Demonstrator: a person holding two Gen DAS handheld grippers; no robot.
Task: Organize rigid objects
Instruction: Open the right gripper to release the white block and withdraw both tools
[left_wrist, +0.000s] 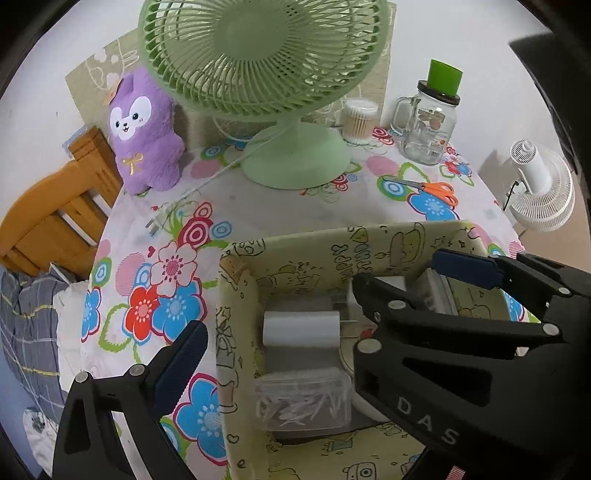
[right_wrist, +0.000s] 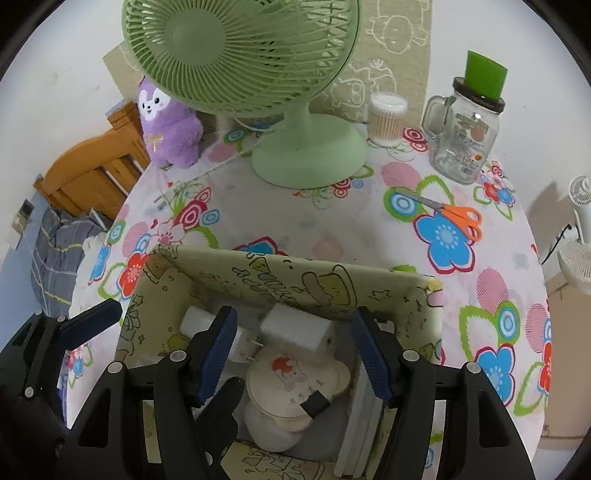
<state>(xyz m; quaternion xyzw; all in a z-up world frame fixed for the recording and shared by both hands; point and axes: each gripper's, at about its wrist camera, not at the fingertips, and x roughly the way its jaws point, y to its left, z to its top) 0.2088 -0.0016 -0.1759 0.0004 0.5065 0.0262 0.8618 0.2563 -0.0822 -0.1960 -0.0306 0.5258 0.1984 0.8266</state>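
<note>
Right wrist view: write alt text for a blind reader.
An open right claw hovers over a cartoon-printed yellow storage box holding a white charger plug and a bear-lidded white cup. Beyond, orange-handled scissors lie on the floral tablecloth near a green desk fan.

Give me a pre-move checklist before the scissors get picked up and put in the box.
1. Right gripper open and holding nothing: ok, its fingers stand wide apart over the box.
2. Left gripper open: ok, nothing between its fingers.
3. Scissors in view and reachable: ok, lying flat on the table, closed, nothing on them.
4. Path to the scissors free: ok, the jar and fan stand farther back.
5. Room in the box: cannot tell; a lidded cup, white adapter and clear case already fill much of it.
6. Box steady: cannot tell.
</note>
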